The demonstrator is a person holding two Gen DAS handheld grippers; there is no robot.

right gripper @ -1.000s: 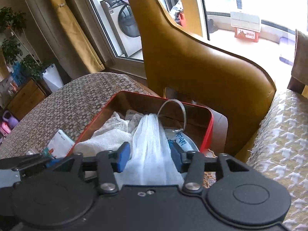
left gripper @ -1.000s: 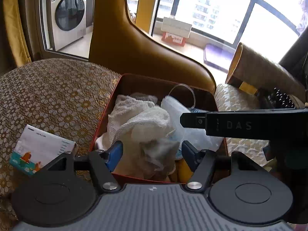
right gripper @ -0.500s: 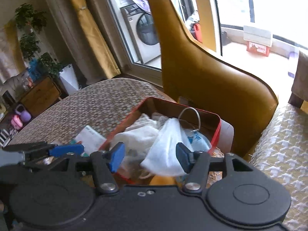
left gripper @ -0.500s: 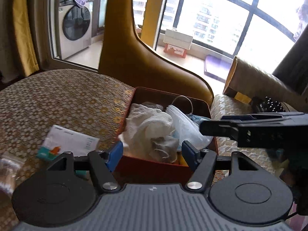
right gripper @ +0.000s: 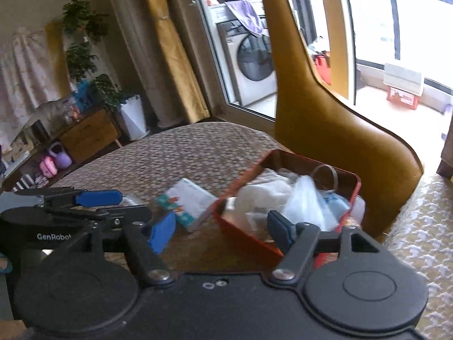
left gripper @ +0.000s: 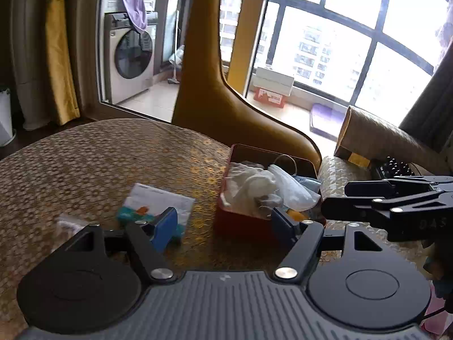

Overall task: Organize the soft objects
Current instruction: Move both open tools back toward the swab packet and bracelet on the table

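A red tin box [left gripper: 240, 222] [right gripper: 249, 235] sits on the round table, filled with white cloth [left gripper: 249, 182] [right gripper: 263, 189], a clear plastic bag [left gripper: 294, 189] [right gripper: 305, 206] and a blue mask. My left gripper [left gripper: 223, 226] is open and empty, pulled back above the table in front of the box. My right gripper [right gripper: 219, 228] is open and empty, also back from the box; it shows from the side in the left wrist view [left gripper: 368, 198]. A white tissue pack [left gripper: 158, 205] [right gripper: 187, 201] lies left of the box.
The round table [left gripper: 99, 164] has a gold patterned cloth. A small clear packet [left gripper: 70, 223] lies at the left. A tan leather chair [left gripper: 226, 107] stands behind the box. A patterned cushion [right gripper: 419, 226] is at the right.
My right gripper opened and let go of the clear plastic bag, which now lies in the box. Both grippers pulled back and up away from the box.
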